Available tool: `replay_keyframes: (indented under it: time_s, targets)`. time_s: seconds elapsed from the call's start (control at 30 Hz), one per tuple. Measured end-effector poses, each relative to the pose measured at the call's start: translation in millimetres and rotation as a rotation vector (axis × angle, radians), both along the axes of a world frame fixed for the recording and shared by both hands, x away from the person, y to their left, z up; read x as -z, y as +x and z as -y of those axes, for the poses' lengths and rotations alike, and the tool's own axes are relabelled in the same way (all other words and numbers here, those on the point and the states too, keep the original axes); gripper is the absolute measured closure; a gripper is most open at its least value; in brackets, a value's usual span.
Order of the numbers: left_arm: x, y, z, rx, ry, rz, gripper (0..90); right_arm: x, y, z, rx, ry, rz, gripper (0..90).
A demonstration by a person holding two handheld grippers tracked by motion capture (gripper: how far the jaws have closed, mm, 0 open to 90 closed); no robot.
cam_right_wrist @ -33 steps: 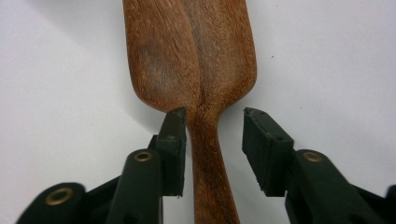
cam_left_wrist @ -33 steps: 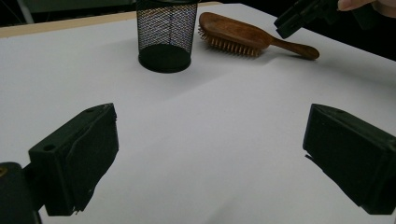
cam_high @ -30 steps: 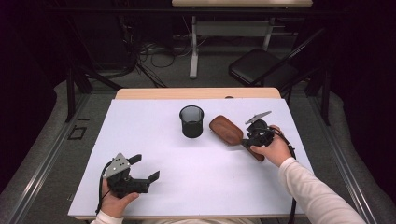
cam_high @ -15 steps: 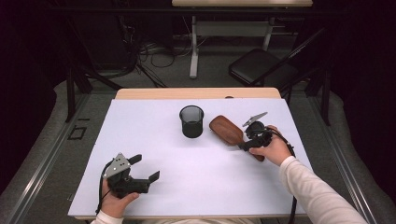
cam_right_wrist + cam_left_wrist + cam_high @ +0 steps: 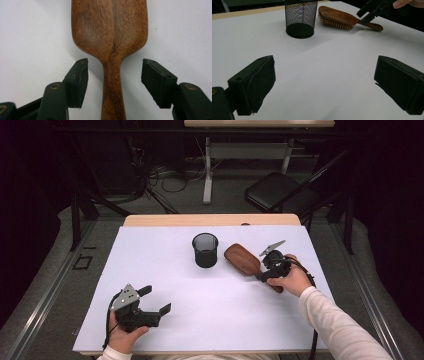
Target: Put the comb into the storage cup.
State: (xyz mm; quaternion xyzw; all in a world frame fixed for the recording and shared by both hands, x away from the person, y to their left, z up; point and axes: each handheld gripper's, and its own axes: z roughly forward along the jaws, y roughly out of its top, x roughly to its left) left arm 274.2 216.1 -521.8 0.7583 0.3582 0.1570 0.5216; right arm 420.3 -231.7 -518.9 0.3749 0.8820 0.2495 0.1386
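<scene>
— Tongs first, please: how do yours stand?

— Left tongs (image 5: 156,301) rest at the near left of the white-covered table (image 5: 165,260), in my left hand (image 5: 122,336). Their black jaws gape wide in the left gripper view, with bare white table between them and nothing held.

— And the other pair?

— My right tongs (image 5: 113,80) sit farther up on the right side, in my right hand (image 5: 295,281). Their jaws have just been opening; now they stand apart on either side of the neck of the brown wooden paddle hairbrush (image 5: 110,37), with a gap showing on both sides. The pads press on nothing.

— Where does that brush lie?

— On the table, right of centre, bristles down; I see them along its underside in the left gripper view. Its broad head points toward the table's middle and its handle runs back toward my right hand.

— Anything beyond it?

— Just left of the brush head, close but apart, a black wire-mesh cup (image 5: 205,250) stands upright. Past the far table edge, a dark folding chair (image 5: 280,195) sits on the floor.
</scene>
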Motion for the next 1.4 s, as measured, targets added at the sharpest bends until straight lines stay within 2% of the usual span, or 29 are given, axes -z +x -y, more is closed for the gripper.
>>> replay_keyframes:
  time_s: [0.27, 0.77, 1.03, 1.2, 1.37, 1.4]
  targets:
    - [0.1, 0.0, 0.2, 0.001, 0.001, 0.0, 3.8, 2.9, 3.9, 2.0, 0.019, 0.025, -0.023, 37.8]
    - [0.4, -0.1, 0.7, -0.002, 0.0, -0.001, 3.9, 11.2, 8.1, 2.2, 0.015, 0.023, -0.066, 37.5]
    - [0.5, 0.0, 0.7, -0.001, 0.0, -0.002, 3.9, 14.6, 10.7, 1.4, 0.003, -0.011, -0.082, 41.5]
    - [0.4, -0.1, 0.9, -0.001, 0.001, -0.004, 3.9, 17.2, 13.0, 0.6, 0.003, -0.007, -0.072, 44.9]
    - [0.5, 0.1, 0.7, -0.001, 0.003, -0.004, 3.9, 19.2, 14.9, -0.2, -0.004, -0.017, -0.079, 48.3]
    - [0.5, 0.1, 0.8, -0.001, 0.002, -0.005, 3.9, 19.5, 14.3, -1.2, 0.011, -0.011, -0.087, 48.7]
